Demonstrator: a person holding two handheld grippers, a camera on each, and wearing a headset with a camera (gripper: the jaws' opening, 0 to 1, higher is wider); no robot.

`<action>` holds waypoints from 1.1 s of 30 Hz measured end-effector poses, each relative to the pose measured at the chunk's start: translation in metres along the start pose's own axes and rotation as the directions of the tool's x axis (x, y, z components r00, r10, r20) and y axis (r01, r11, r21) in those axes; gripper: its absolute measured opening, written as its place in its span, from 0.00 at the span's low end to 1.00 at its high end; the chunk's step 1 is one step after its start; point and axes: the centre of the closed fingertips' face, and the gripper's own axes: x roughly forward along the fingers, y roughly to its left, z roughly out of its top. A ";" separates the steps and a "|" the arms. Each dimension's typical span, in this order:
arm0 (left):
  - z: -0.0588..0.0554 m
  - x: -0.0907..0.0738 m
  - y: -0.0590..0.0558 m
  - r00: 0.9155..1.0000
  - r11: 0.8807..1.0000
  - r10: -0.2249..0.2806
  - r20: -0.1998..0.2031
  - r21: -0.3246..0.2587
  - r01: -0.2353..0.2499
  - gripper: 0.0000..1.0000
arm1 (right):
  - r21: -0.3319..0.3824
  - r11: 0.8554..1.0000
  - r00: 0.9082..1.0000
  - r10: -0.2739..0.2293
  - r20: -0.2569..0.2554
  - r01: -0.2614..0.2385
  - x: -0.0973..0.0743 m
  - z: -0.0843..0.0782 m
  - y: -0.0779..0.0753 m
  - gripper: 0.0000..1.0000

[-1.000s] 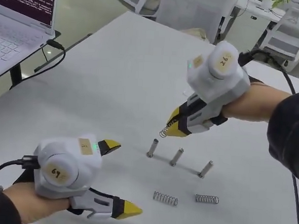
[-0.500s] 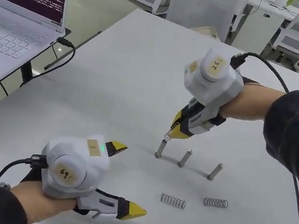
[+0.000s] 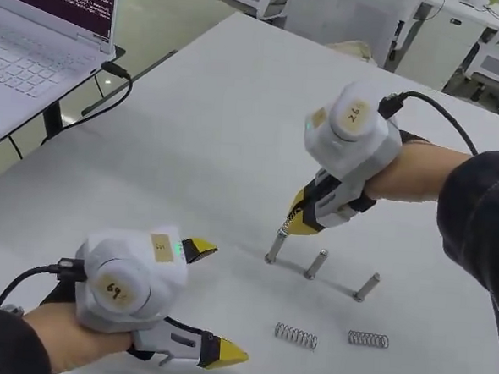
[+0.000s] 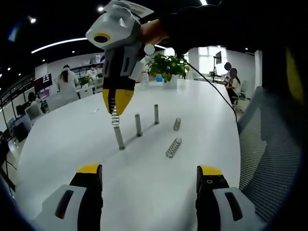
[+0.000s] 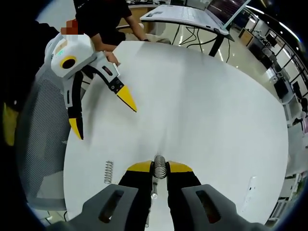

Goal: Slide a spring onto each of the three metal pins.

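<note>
Three short metal pins stand in a row on the white table: the left pin [image 3: 273,248], the middle pin [image 3: 316,264] and the right pin [image 3: 366,287]. My right gripper [image 3: 291,226] is shut on a spring [image 5: 160,165]. That spring [image 4: 115,115] hangs straight down with its lower end at the top of the left pin [image 4: 119,138]. Two loose springs [image 3: 296,335] [image 3: 367,338] lie flat in front of the pins. My left gripper [image 3: 215,302] rests low at the near left, open and holding nothing, its jaws wide apart [image 4: 149,173].
An open laptop [image 3: 39,21] sits on a side stand at the far left, and a black cable [image 3: 111,89] trails from it along the table edge. Office chairs stand beyond the table's far end. Bare white tabletop [image 3: 193,133] stretches between the laptop and the pins.
My right gripper has come down and slightly left with the spring, bringing its lower end from above and beside the left pin onto the pin's top. The left gripper stays open.
</note>
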 end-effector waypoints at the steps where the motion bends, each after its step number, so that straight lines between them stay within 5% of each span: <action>1: 0.000 0.000 0.000 1.000 1.000 0.000 0.000 0.000 0.000 0.77 | 0.001 1.000 1.000 0.000 0.001 0.000 0.000 0.000 -0.001 0.08; 33: -0.005 0.000 -0.001 1.000 1.000 -0.011 -0.010 -0.011 0.011 0.74 | 0.009 1.000 1.000 0.013 -0.007 -0.013 0.005 0.000 0.002 0.08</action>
